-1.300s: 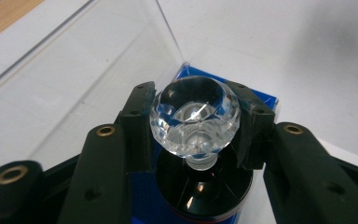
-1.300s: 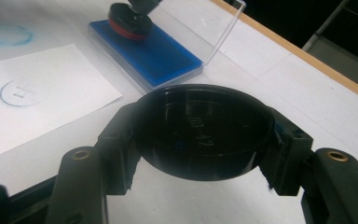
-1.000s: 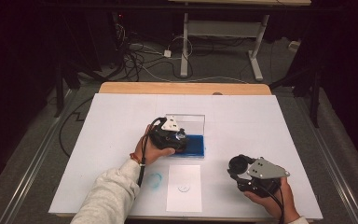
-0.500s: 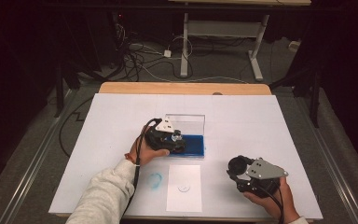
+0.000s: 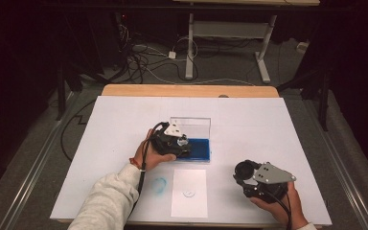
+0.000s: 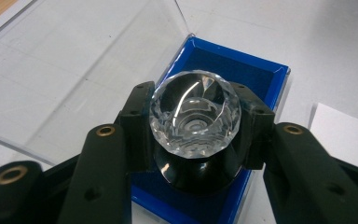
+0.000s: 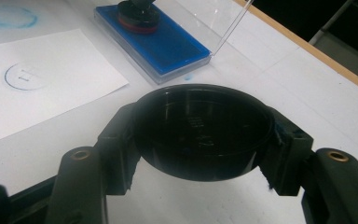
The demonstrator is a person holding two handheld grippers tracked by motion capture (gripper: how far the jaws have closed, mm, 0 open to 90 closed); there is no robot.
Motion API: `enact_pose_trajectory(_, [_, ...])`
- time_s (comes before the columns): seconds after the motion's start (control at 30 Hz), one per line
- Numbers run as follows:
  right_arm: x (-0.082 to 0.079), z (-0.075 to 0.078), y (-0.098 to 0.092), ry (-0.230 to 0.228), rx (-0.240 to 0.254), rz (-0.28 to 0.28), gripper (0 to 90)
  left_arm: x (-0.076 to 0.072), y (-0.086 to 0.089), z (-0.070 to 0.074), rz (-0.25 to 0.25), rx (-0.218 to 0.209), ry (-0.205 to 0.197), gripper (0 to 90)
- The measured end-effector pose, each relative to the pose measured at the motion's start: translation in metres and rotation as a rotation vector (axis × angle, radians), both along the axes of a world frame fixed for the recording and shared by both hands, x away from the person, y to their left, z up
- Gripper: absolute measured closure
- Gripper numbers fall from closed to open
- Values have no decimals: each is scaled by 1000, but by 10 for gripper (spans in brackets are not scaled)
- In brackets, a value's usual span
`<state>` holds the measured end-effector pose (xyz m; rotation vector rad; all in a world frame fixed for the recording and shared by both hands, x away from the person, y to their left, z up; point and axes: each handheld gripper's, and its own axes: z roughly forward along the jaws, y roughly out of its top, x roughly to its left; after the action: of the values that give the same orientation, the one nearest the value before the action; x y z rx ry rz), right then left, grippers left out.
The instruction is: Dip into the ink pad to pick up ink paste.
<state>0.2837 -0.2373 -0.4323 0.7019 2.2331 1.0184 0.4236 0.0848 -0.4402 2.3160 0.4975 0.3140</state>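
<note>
A stamp with a faceted clear knob (image 6: 195,114) and a black base stands on the blue ink pad (image 6: 223,65), near its left end. My left gripper (image 6: 195,122) is shut on the knob from both sides. From above, the left gripper (image 5: 181,143) sits over the ink pad (image 5: 200,149), in front of its raised clear lid (image 5: 191,125). My right gripper (image 7: 200,140) is shut on a round black cap (image 7: 200,128), held just above the table at the front right, where the high view shows that gripper (image 5: 246,176). The stamp (image 7: 137,16) on the pad also appears far off.
A white paper sheet (image 5: 189,191) lies in front of the pad and bears a round blue stamped mark (image 5: 188,193). A blue ink smudge (image 5: 159,185) marks the table cover to its left. The table's wooden far edge (image 5: 187,90) borders the white cover.
</note>
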Motion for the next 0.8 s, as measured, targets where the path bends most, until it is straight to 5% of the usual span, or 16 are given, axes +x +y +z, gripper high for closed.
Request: enact_pose_trajectory(0.8, [0, -1, 3, 2, -10, 17, 386, -1, -3, 2, 10, 27, 1, 546])
